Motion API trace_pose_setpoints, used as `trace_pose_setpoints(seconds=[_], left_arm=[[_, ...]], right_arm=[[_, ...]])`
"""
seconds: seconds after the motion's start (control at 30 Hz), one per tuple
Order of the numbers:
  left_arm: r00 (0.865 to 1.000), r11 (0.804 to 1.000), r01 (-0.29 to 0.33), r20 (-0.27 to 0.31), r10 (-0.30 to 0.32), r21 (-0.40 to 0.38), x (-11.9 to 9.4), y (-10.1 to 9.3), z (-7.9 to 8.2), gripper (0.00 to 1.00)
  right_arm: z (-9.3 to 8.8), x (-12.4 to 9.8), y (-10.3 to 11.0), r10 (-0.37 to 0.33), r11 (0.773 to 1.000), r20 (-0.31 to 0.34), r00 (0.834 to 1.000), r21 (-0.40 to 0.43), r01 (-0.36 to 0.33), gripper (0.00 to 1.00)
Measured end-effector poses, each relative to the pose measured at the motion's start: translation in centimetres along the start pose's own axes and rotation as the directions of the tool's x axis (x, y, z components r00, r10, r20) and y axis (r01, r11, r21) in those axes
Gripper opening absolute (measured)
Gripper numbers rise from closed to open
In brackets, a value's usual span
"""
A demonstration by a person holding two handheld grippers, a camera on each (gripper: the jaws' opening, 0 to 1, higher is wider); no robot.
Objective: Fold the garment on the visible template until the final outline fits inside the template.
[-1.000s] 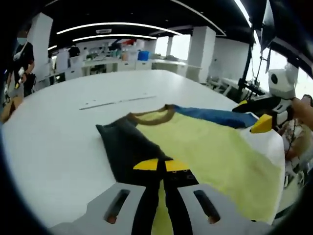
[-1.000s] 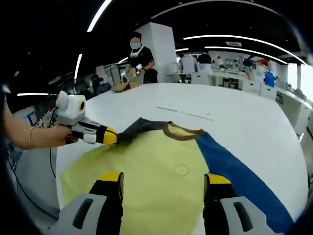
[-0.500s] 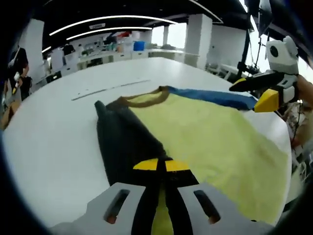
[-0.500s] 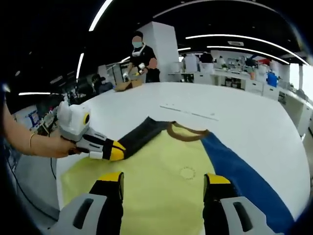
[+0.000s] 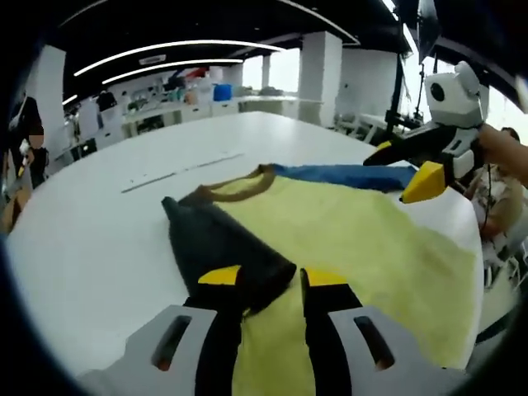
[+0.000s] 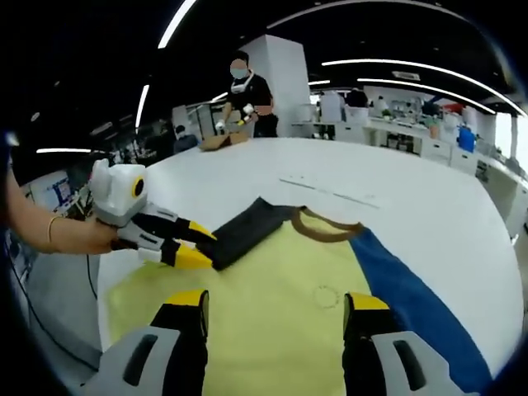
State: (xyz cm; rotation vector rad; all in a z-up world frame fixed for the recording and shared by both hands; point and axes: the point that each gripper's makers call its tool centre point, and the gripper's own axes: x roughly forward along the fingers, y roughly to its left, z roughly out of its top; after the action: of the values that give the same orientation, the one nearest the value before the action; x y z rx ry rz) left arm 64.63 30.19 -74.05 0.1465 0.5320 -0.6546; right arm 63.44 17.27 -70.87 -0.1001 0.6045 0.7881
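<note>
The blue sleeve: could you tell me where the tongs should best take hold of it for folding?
Probably at the outer edge of the blue sleeve, coming in low from the table side with the right tongs. It lies flat and unfolded, unlike the black sleeve, so only that free edge offers a lip.

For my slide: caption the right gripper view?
Left gripper open beside the dark sleeve folded onto the yellow shirt.

left gripper (image 5: 262,279): I've parted its jaws, letting go of the dark sleeve (image 5: 219,247)
dark sleeve: now folded in toward 3 o'clock over the yellow body
</note>
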Motion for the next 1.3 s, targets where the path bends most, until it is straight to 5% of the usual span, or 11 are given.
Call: trace_pose_setpoints(seconds=[0.43, 0.93, 1.3], left_arm=[[0.999, 0.997, -0.039, 0.034, 0.041, -0.063, -4.0, 3.0, 0.0, 0.68], [0.989, 0.987, -0.127, 0.063, 0.133, -0.098, -7.0, 5.9, -1.0, 0.86], [0.984, 0.983, -0.155, 0.076, 0.162, -0.098, -8.5, 7.0, -1.5, 0.93]], right_arm=[[1.4, 2.1, 2.2, 0.070, 0.995, -0.010, 0.998, -0.076, -0.070, 0.55], [2.7, 6.8, 5.7, 0.161, 0.968, -0.025, 0.987, -0.193, -0.162, 0.43], [1.1, 10.3, 7.0, 0.168, 0.928, -0.098, 0.981, -0.321, -0.191, 0.29]])
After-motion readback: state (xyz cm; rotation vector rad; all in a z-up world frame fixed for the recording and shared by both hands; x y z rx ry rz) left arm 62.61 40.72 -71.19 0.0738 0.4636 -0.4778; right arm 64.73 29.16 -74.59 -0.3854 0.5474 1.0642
